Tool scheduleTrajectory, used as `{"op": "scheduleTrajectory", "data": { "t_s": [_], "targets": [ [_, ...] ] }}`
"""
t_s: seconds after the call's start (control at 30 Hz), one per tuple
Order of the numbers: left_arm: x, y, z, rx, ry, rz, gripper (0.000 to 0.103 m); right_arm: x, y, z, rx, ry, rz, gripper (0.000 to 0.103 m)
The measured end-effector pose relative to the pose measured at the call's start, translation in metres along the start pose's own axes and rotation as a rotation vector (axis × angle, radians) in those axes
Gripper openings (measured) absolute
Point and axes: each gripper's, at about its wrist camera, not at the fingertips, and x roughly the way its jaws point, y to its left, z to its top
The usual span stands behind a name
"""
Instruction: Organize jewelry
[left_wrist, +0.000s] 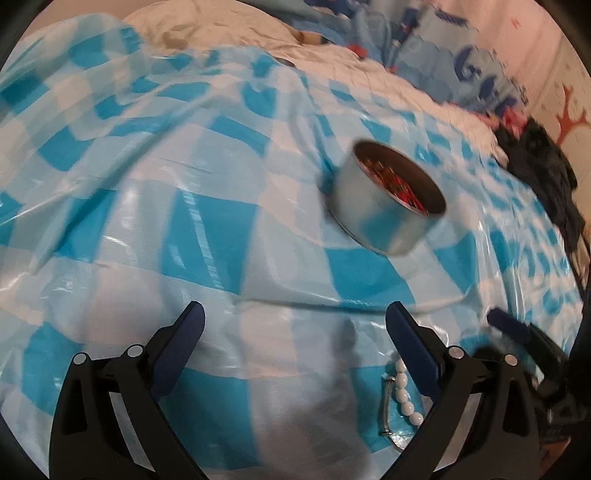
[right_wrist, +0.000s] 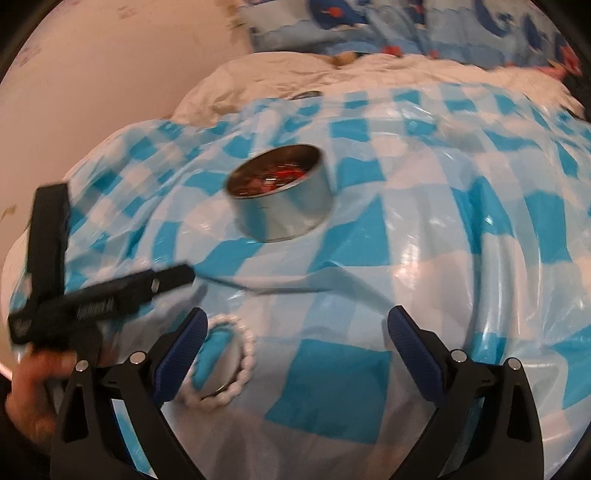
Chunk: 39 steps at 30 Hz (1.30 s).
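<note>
Both my hand-held grippers are spread wide, nothing between the fingers. Left hand-held gripper (left_wrist: 293, 314) hovers over the blue-and-white checkered plastic sheet (left_wrist: 229, 206) on the bed. Right hand-held gripper (right_wrist: 297, 319) hovers over the same sheet.

White bead bracelet (right_wrist: 236, 369) lies on the sheet just beside my right gripper's left finger (right_wrist: 184, 354). In the left wrist view it sits next to the right finger (left_wrist: 413, 350), together with a thin metal piece (left_wrist: 386, 410); can't tell what that is.

Round metal tin (right_wrist: 284, 199) stands open on the sheet ahead of both grippers, well apart from the bracelet. Red items inside, blurred.

My left hand (right_wrist: 33, 391) shows at the lower left of the right wrist view.
</note>
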Motion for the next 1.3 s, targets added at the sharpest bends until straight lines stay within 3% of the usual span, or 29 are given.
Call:
{"op": "scheduleTrajectory", "data": {
  "t_s": [0.3,0.37,0.47,0.63,0.7,0.83,0.9,1.0,1.03,1.1,1.17,1.27,1.3],
  "targets": [
    [-0.004,0.020,0.003,-0.050,0.000,0.030,0.094,0.011,0.030,-0.010,-0.185,0.108,0.048,0.091],
    [-0.004,0.018,0.004,-0.045,-0.001,0.022,0.094,0.013,0.036,-0.014,-0.230,0.111,0.003,0.091],
    [-0.006,0.017,0.001,-0.028,0.001,0.023,0.094,0.011,0.034,-0.014,-0.245,0.068,-0.135,0.091],
    [-0.006,0.018,0.002,-0.030,0.000,0.030,0.094,-0.003,0.004,-0.001,-0.113,0.020,-0.149,0.091],
    [-0.004,0.018,0.002,-0.029,0.003,0.033,0.094,0.001,0.009,-0.002,-0.140,0.040,-0.136,0.091],
    [-0.004,0.017,0.001,-0.023,0.005,0.032,0.094,0.014,0.026,-0.011,-0.288,0.078,-0.278,0.091],
    [-0.005,0.018,0.001,-0.022,0.006,0.030,0.094,0.019,0.025,-0.013,-0.304,0.101,-0.307,0.091],
    [-0.005,0.018,0.001,-0.024,0.005,0.030,0.094,0.015,0.020,-0.012,-0.314,0.086,-0.369,0.091],
    [-0.005,0.018,0.001,-0.023,0.005,0.030,0.094,0.011,0.019,-0.010,-0.325,0.056,-0.429,0.091],
    [-0.005,0.018,0.001,-0.023,0.004,0.029,0.094,0.003,0.017,-0.007,-0.319,0.017,-0.458,0.091],
    [-0.007,0.014,0.000,-0.011,0.002,0.023,0.094,-0.004,0.015,-0.001,-0.303,-0.014,-0.402,0.091],
    [-0.012,0.005,-0.001,0.040,-0.010,0.023,0.094,-0.009,0.015,0.004,-0.242,0.014,-0.155,0.089],
    [-0.013,0.001,-0.001,0.062,-0.013,0.025,0.094,-0.006,0.013,0.004,-0.212,0.044,-0.085,0.081]
  ]
}}
